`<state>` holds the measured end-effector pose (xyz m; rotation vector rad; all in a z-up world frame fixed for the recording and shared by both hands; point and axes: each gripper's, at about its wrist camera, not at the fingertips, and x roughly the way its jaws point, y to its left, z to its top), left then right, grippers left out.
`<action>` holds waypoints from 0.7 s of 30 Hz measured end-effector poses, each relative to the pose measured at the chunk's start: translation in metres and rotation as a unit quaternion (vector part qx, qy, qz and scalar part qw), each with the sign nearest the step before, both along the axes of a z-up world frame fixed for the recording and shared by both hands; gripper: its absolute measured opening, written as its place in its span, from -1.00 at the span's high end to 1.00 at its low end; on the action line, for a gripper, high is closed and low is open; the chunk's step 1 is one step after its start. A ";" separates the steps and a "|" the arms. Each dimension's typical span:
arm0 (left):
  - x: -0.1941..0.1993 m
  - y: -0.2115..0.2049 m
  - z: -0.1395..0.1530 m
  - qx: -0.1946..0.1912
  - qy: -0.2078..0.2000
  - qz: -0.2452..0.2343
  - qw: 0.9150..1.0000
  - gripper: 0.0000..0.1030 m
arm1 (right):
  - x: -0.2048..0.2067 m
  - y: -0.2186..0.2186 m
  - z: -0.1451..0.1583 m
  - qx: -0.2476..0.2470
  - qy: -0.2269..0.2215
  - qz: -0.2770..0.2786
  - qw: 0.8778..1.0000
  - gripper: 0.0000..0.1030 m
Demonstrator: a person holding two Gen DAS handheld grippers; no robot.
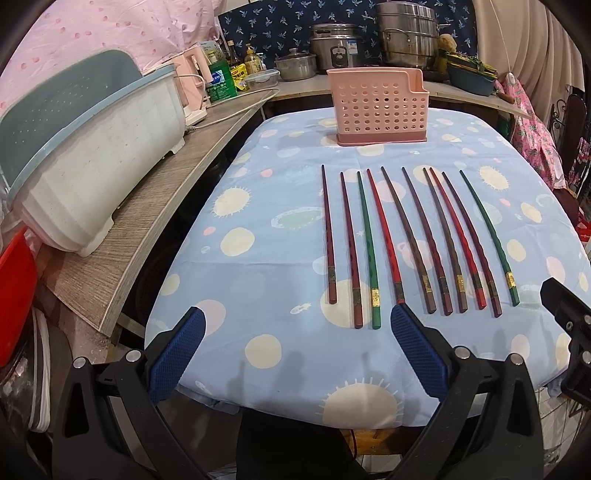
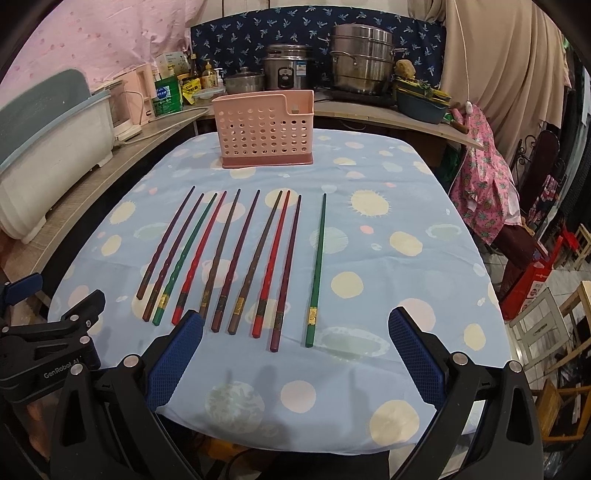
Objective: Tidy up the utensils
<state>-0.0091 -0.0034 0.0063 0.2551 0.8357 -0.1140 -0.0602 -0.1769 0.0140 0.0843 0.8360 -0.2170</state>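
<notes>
Several chopsticks lie side by side on the blue patterned tablecloth (image 1: 258,280), in dark brown, red and green. A green chopstick (image 2: 317,273) lies at the right end of the row; another green one (image 1: 368,251) lies third from the left. A pink perforated utensil holder (image 1: 380,107) stands upright at the far side of the table; it also shows in the right wrist view (image 2: 264,129). My left gripper (image 1: 297,317) is open and empty above the near edge, before the row's left half. My right gripper (image 2: 295,321) is open and empty before the row's right end.
A white and blue dish rack (image 1: 92,147) sits on the wooden counter (image 1: 155,221) at the left. Pots (image 1: 406,33), a rice cooker (image 2: 286,68) and bottles (image 1: 221,74) stand on the back counter. Pink clothing (image 2: 484,177) hangs on a chair at the right.
</notes>
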 end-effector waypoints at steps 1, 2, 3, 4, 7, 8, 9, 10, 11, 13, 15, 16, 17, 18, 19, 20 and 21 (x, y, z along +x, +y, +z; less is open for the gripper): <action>0.000 0.001 0.000 0.001 -0.001 0.000 1.000 -0.86 | 0.001 -0.001 0.000 0.001 0.001 0.003 1.000 -0.87; 0.001 0.001 0.000 0.002 -0.001 0.002 1.000 -0.86 | 0.001 -0.001 -0.002 0.005 0.003 0.005 1.000 -0.87; 0.003 0.003 0.000 0.001 0.000 0.004 1.000 -0.86 | 0.001 -0.002 -0.003 0.010 0.004 0.007 1.000 -0.87; 0.005 0.005 0.000 -0.004 0.004 0.006 1.000 -0.86 | 0.002 -0.003 -0.004 0.013 0.007 0.008 1.000 -0.87; 0.010 0.008 -0.001 -0.014 0.016 0.010 1.000 -0.86 | 0.003 -0.004 -0.009 0.023 0.013 0.012 1.000 -0.87; 0.011 0.008 -0.002 -0.017 0.018 0.010 1.000 -0.86 | 0.004 -0.004 -0.011 0.025 0.015 0.012 1.000 -0.87; 0.012 0.009 -0.002 -0.019 0.018 0.011 1.000 -0.86 | 0.004 -0.005 -0.012 0.026 0.016 0.012 0.999 -0.87; 0.014 0.008 -0.002 -0.019 0.018 0.012 1.000 -0.86 | 0.004 -0.005 -0.013 0.028 0.017 0.012 0.999 -0.87; 0.015 0.008 -0.003 -0.019 0.019 0.012 1.000 -0.86 | 0.004 -0.006 -0.014 0.030 0.017 0.011 0.999 -0.87; 0.018 0.008 -0.003 -0.023 0.021 0.015 0.999 -0.86 | 0.005 -0.008 -0.015 0.031 0.017 0.008 0.999 -0.87; 0.022 0.009 -0.005 -0.027 0.025 0.018 0.999 -0.86 | 0.006 -0.012 -0.015 0.028 0.016 0.001 0.999 -0.87; 0.025 0.009 -0.006 -0.030 0.028 0.019 0.999 -0.86 | 0.008 -0.015 -0.016 0.028 0.015 -0.004 0.999 -0.87; 0.028 0.009 -0.007 -0.033 0.031 0.021 0.999 -0.86 | 0.009 -0.019 -0.017 0.029 0.014 -0.010 0.999 -0.87; 0.033 0.011 -0.009 -0.036 0.036 0.024 0.998 -0.86 | 0.011 -0.023 -0.018 0.030 0.015 -0.016 0.999 -0.87; 0.035 0.011 -0.012 -0.038 0.039 0.026 0.998 -0.86 | 0.014 -0.028 -0.020 0.032 0.015 -0.021 0.999 -0.87; 0.039 0.012 -0.015 -0.042 0.043 0.027 0.998 -0.86 | 0.016 -0.031 -0.021 0.034 0.015 -0.026 0.999 -0.87; 0.044 0.013 -0.018 -0.045 0.045 0.029 0.998 -0.86 | 0.019 -0.034 -0.022 0.034 0.014 -0.030 0.999 -0.87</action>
